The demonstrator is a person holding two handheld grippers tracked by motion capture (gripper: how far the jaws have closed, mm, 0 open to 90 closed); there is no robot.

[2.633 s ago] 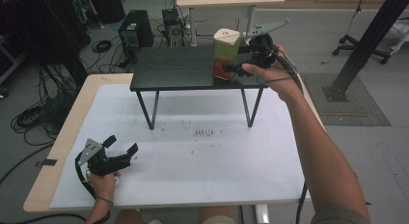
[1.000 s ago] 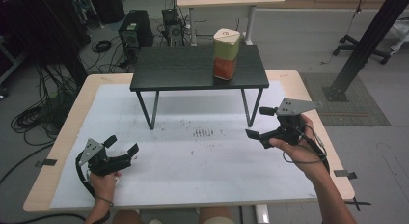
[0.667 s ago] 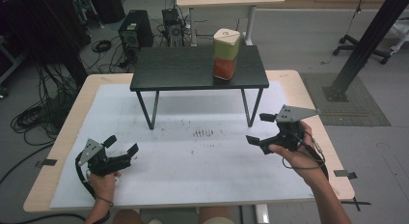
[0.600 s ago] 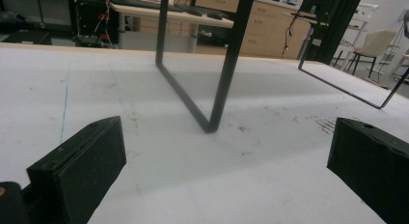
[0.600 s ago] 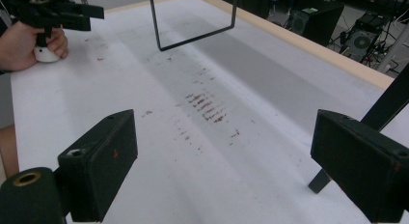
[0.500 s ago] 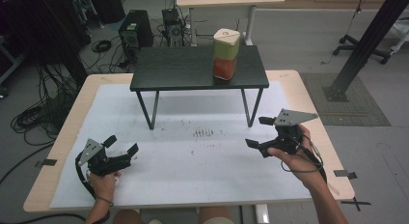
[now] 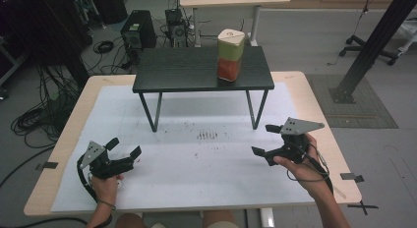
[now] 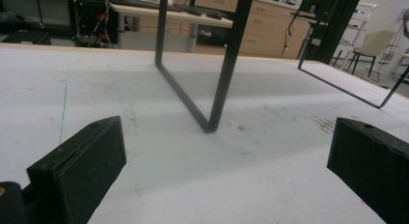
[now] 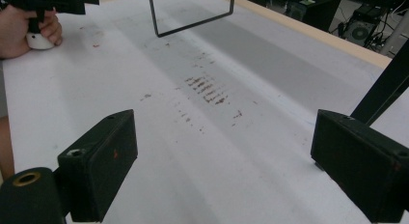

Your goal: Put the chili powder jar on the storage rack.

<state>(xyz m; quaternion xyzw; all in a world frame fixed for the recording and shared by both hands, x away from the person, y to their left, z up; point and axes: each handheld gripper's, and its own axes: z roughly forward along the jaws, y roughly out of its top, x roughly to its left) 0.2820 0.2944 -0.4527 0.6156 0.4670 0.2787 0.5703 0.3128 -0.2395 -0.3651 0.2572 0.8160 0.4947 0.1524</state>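
A tall carton [image 7: 231, 55], cream on top, green in the middle and orange below, stands upright on the right part of a small black table [image 7: 196, 71]. My right gripper [image 7: 264, 139] hovers low over the white mat at the front right, far from the carton. Its jaws are open with nothing between them, as the right gripper view [image 9: 222, 166] confirms. My left gripper [image 7: 125, 146] rests at the front left of the mat, open and holding nothing. The left gripper view [image 8: 226, 171] looks past its jaws at a black table leg [image 8: 222, 79].
The white mat [image 7: 196, 164] covers a wooden tabletop [image 7: 64, 139] and bears dark smudges [image 7: 207, 135] near its middle. The black table's legs [image 7: 255, 110] stand on the mat's far half. Desks, cables and computer cases lie beyond the table.
The right hand left the carton standing on the black table, drew back to the front right and sank toward the mat. The left gripper stayed where it was.
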